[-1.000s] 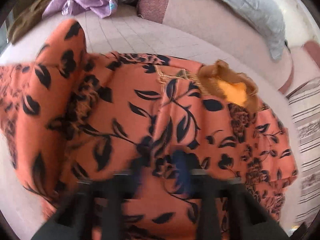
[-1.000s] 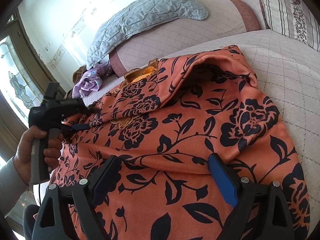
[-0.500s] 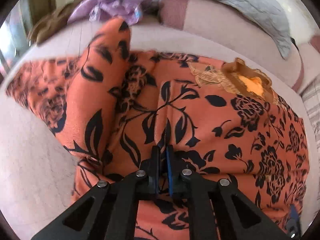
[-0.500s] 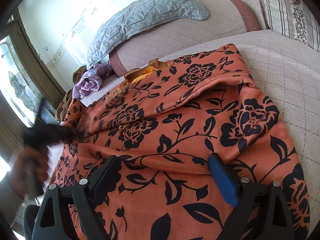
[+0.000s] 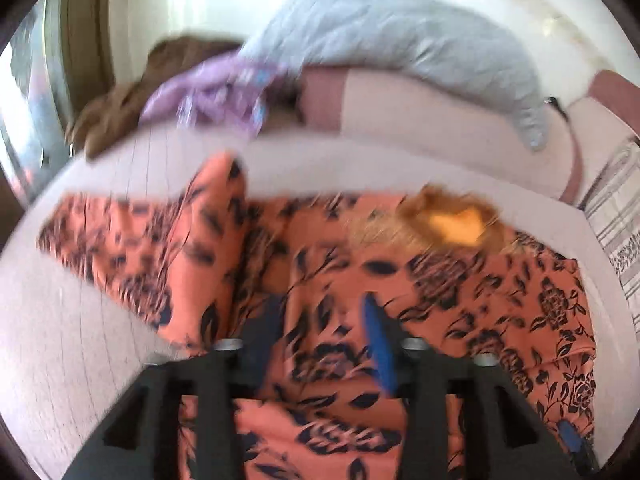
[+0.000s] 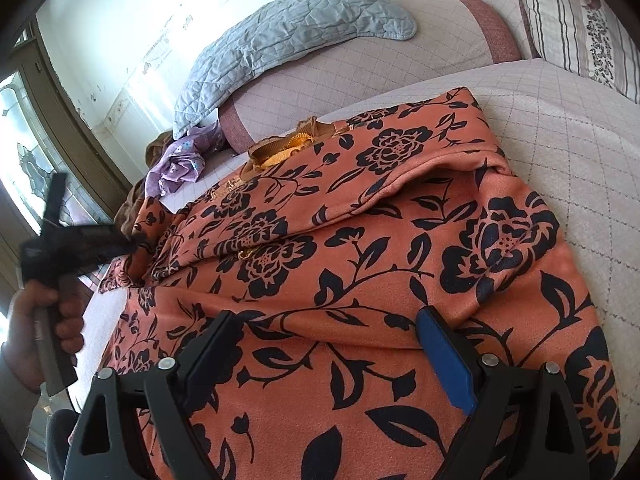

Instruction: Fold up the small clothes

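Note:
An orange garment with black flowers (image 6: 360,248) lies spread on the quilted bed, its yellow-lined collar (image 6: 288,148) at the far end. Its far side is folded over the body. In the blurred left wrist view the garment (image 5: 460,300) fills the lower half, with one sleeve (image 5: 200,240) lying out to the left. My left gripper (image 5: 324,320) is open above the cloth and holds nothing; it also shows at the garment's left edge in the right wrist view (image 6: 132,244). My right gripper (image 6: 324,340) is open and empty, low over the near hem.
A grey quilted blanket (image 6: 288,36) lies over the pink headboard bolster (image 6: 400,64). A purple garment (image 6: 176,164) and a brown one (image 5: 120,100) are heaped at the bed's far corner. A striped pillow (image 6: 580,20) lies to the right. A window is on the left.
My left gripper was shut on the garment half a second ago; it is now open and has drawn back. The folded side has settled flat. The right gripper has not moved.

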{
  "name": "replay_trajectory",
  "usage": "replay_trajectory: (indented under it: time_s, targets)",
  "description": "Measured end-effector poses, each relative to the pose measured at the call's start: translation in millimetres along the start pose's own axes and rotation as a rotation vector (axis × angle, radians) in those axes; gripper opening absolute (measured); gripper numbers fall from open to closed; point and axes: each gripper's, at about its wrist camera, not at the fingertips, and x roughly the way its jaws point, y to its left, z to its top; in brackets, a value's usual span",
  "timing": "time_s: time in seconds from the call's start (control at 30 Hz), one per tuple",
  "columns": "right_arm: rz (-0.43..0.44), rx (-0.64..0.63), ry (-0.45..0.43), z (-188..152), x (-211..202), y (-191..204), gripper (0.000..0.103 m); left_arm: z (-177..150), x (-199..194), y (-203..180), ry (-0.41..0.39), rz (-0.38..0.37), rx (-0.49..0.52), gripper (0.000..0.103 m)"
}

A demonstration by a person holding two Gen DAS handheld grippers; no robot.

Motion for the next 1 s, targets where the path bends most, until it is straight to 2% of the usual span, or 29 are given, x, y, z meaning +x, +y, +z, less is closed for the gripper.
replay_trajectory:
  time_s: [0.03, 0.07, 0.17, 0.2, 0.23, 0.27, 0.3, 0.33, 0.4, 0.5, 0.57, 0.6, 0.63, 0.67, 0.7, 0.77, 0.8, 0.9, 0.97, 1.0]
  targets:
    - [0.001, 0.001, 0.0, 0, 0, 0, 0.092, -2, 7, -9, 0.009, 0.006, 0.042, 0.064]
    - [0.002, 0.003, 0.002, 0, 0, 0, 0.092, -4, 18, -15, 0.046, 0.013, 0.068, 0.064]
    - [-0.002, 0.008, 0.021, 3, -1, 1, 0.092, -21, 73, -19, 0.26, 0.048, 0.109, 0.064]
    - [-0.008, 0.018, 0.043, 7, -4, 2, 0.089, -22, 70, -17, 0.202, 0.052, 0.113, 0.066]
    - [0.004, 0.051, 0.049, 15, -13, 1, 0.08, -22, 69, -19, 0.187, 0.064, 0.14, 0.067]
    - [0.026, 0.077, 0.031, 21, -22, -1, 0.076, -22, 70, -20, 0.19, 0.063, 0.146, 0.067]
    - [0.034, 0.093, -0.012, 31, -37, -5, 0.075, -23, 69, -19, 0.184, 0.057, 0.139, 0.067]
    - [0.002, 0.102, -0.065, 44, -53, -12, 0.075, -21, 72, -18, 0.187, 0.052, 0.133, 0.068]
    - [-0.063, 0.154, -0.094, 69, -63, -37, 0.078, -18, 72, -15, 0.178, 0.052, 0.127, 0.069]
    - [-0.157, 0.238, 0.059, 101, -26, -87, 0.078, -19, 74, -16, 0.157, 0.061, 0.143, 0.07]
    - [-0.152, 0.283, 0.132, 111, 2, -110, 0.077, -21, 72, -15, 0.148, 0.054, 0.141, 0.071]
    - [-0.149, 0.281, 0.153, 114, 12, -114, 0.073, -24, 72, -16, 0.146, 0.051, 0.14, 0.071]
    - [-0.147, 0.252, 0.165, 115, 18, -112, 0.041, -27, 70, -15, 0.141, 0.047, 0.137, 0.072]
    - [-0.169, 0.197, 0.2, 116, 26, -106, 0.019, -27, 72, -15, 0.138, 0.045, 0.135, 0.072]
    - [-0.19, 0.164, 0.239, 114, 30, -102, 0.019, -28, 73, -15, 0.132, 0.045, 0.135, 0.073]
    - [-0.225, 0.125, 0.241, 117, 28, -99, 0.019, -30, 72, -14, 0.123, 0.041, 0.132, 0.073]
    - [-0.245, 0.123, 0.231, 117, 26, -100, 0.023, -30, 71, -14, 0.12, 0.039, 0.13, 0.073]
    - [-0.224, 0.18, 0.221, 115, 24, -107, 0.038, -30, 71, -12, 0.119, 0.031, 0.123, 0.073]
    - [-0.206, 0.204, 0.205, 123, 20, -104, 0.054, -31, 70, -14, 0.112, 0.035, 0.127, 0.073]
    - [-0.186, 0.209, 0.17, 127, 15, -102, 0.063, -32, 70, -14, 0.11, 0.034, 0.127, 0.073]
